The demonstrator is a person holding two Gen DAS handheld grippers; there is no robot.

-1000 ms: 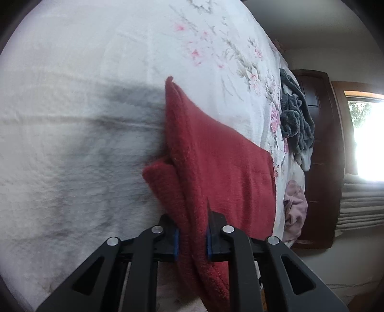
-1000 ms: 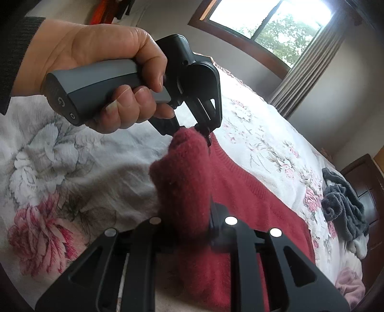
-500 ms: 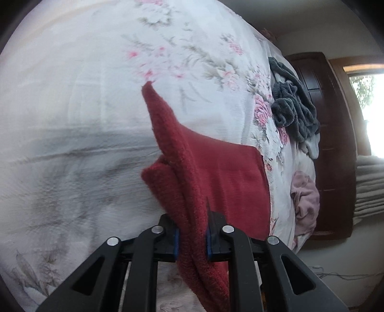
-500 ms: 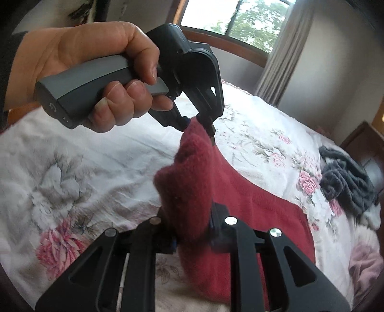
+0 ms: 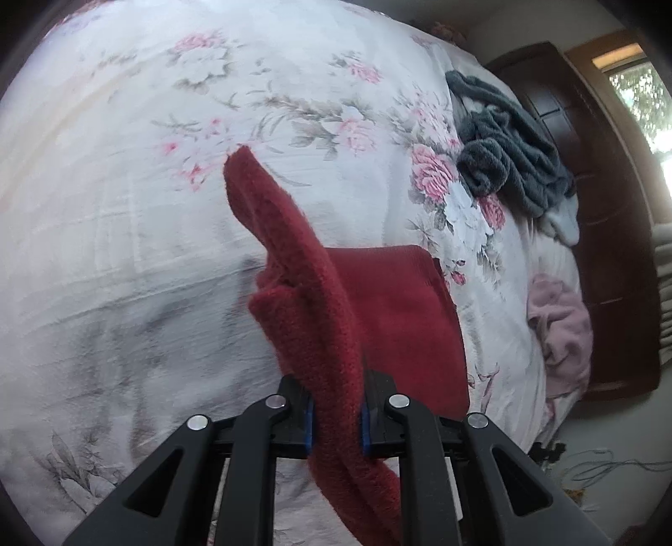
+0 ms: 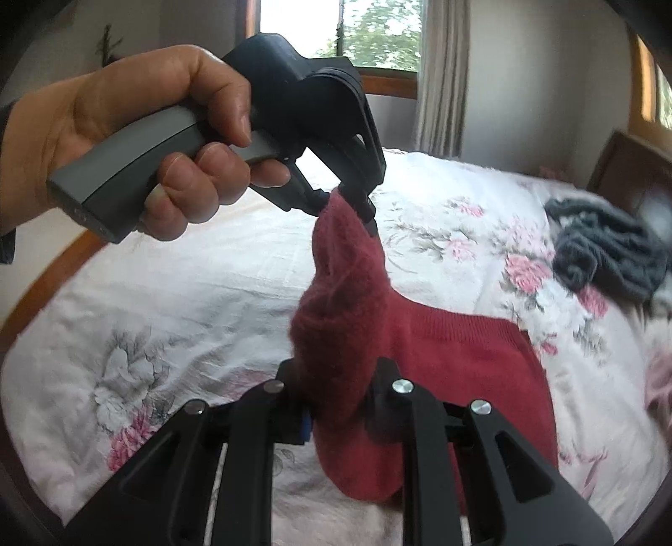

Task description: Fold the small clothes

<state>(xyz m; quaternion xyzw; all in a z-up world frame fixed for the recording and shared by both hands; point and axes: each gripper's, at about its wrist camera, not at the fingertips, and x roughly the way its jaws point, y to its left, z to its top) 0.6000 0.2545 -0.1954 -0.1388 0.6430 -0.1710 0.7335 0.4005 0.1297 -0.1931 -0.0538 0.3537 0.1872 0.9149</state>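
At the bottom centre of both views, our left gripper (image 5: 336, 413) and right gripper (image 6: 340, 403) each clamp 1 end of the red jumper's (image 5: 403, 311) lifted edge, likely to fold it over. Its body lies on the flowered bed (image 5: 126, 210); grey clothes (image 5: 508, 164) sit far right.

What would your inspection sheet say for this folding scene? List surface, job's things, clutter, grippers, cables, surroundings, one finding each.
Surface: floral bedspread, lightly wrinkled.
Job's things: red knit garment, one edge lifted, the rest lying on the bed.
Clutter: dark grey garment and pink garment heaped near the bed's edge.
Grippers: left gripper and right gripper both shut on the red cloth; a hand holds the left one.
Cables: thin wires on the floor.
Surroundings: window, curtain, dark wooden furniture.
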